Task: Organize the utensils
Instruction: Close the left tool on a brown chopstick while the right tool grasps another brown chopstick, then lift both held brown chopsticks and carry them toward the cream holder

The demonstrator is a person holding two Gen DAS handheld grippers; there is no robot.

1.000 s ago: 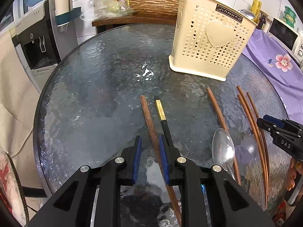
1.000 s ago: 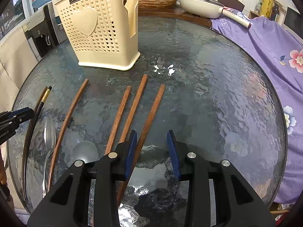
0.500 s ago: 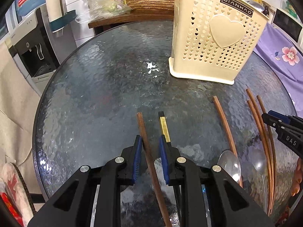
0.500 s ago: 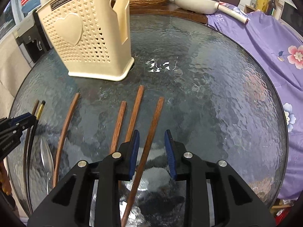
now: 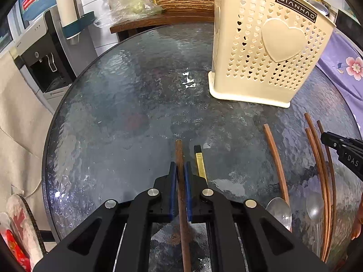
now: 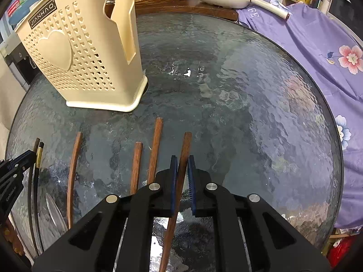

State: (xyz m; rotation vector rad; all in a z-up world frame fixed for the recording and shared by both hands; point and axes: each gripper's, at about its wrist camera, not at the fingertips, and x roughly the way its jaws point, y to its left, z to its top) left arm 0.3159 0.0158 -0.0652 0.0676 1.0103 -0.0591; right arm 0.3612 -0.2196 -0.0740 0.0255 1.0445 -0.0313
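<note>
A second ago both my grippers stood with their jaws apart, each straddling a chopstick on the glass table (image 5: 109,117); since then both have just been closing, and the cream utensil holder (image 5: 267,52) has grown larger in both views as I slid in toward it. My left gripper (image 5: 179,166) is now clamped on a brown wooden chopstick (image 5: 179,151), the blue pads pressed to its two sides with no gap left. That stick runs lengthwise straight away from me, its blunt end pointing toward the middle of the table, its other end passing back under the gripper. Just beside it on the right lies a black chopstick with a gold band (image 5: 200,165), parallel and not gripped. My right gripper (image 6: 182,161) is likewise closed on another brown chopstick (image 6: 185,145), pads touching it; this one slants slightly, its far end pointing away toward the table's centre. To its left lie two more brown chopsticks (image 6: 156,145), roughly parallel to it, and a curved one (image 6: 73,170) nearer the left edge, with a spoon (image 6: 54,210) beside it. The holder stands upright toward the far side of the table, well apart from both held sticks.
</note>
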